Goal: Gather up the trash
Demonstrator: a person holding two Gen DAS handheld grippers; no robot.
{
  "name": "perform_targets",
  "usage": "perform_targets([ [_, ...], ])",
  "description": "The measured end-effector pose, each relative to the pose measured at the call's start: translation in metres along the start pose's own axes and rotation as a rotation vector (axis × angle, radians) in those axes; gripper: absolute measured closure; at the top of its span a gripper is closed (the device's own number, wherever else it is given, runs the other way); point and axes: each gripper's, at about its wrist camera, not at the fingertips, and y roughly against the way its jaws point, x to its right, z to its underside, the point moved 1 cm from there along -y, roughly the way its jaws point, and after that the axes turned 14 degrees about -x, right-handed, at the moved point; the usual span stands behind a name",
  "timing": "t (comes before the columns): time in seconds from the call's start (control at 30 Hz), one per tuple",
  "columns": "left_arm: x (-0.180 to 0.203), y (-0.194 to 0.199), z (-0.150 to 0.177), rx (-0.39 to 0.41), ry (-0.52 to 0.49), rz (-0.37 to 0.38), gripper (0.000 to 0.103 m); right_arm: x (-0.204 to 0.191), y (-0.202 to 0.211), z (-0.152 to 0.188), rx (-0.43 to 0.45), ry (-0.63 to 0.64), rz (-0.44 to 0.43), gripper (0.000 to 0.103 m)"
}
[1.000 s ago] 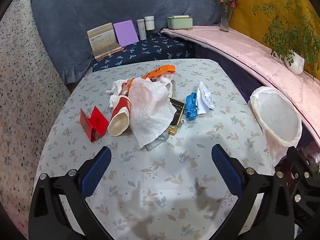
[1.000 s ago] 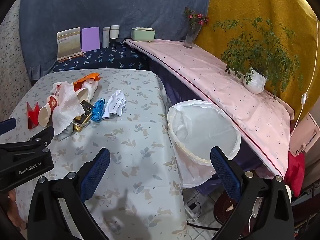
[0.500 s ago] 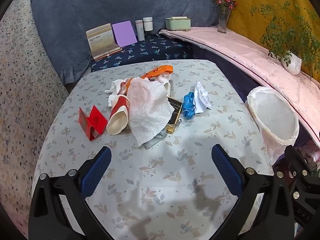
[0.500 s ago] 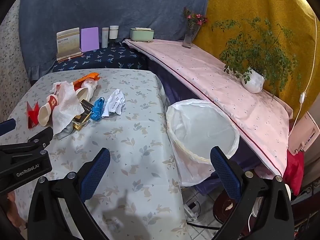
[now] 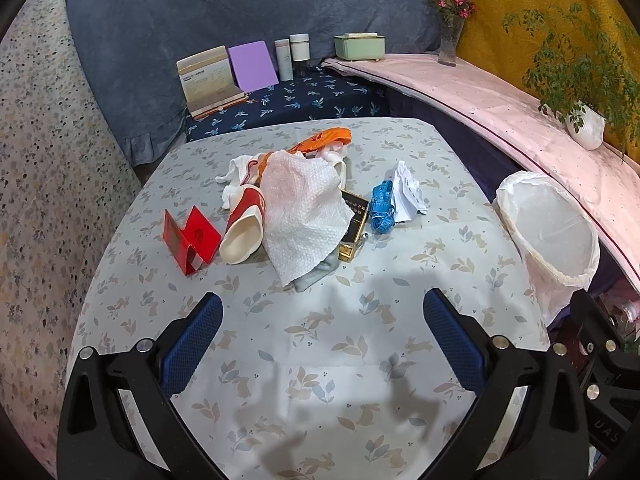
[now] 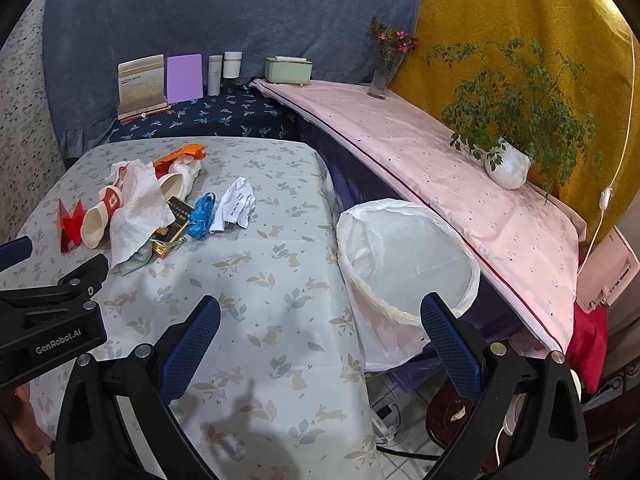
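Note:
A heap of trash lies mid-table: a white bubble-wrap sheet (image 5: 302, 212), a red and cream slipper (image 5: 244, 232), a red folded card (image 5: 188, 238), an orange wrapper (image 5: 326, 138), a black and gold box (image 5: 354, 220), a blue tape measure (image 5: 380, 206) and crumpled white paper (image 5: 406, 192). A bin lined with a white bag (image 5: 550, 236) stands off the table's right edge; it also shows in the right wrist view (image 6: 404, 264). My left gripper (image 5: 322, 338) is open and empty, short of the heap. My right gripper (image 6: 320, 342) is open and empty over the table's right edge beside the bin.
The table (image 5: 320, 360) has a leaf-print cloth. Behind it, a dark blue shelf holds a card stand (image 5: 208, 78), a purple card (image 5: 252, 66) and two bottles (image 5: 292, 56). A pink-covered ledge (image 6: 440, 160) carries a green box, a flower vase and a potted plant (image 6: 508, 128).
Both grippers have drawn back slightly from the table, so the heap and bin look a little farther away. Both stay open and nothing on the table has moved.

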Motion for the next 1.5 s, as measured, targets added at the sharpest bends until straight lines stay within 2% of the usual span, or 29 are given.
perform_targets([
  [1.5,-0.012,0.005,0.014,-0.027,0.016,-0.021,0.007,-0.006,0.009,0.007,0.008,0.020,-0.025,0.007],
])
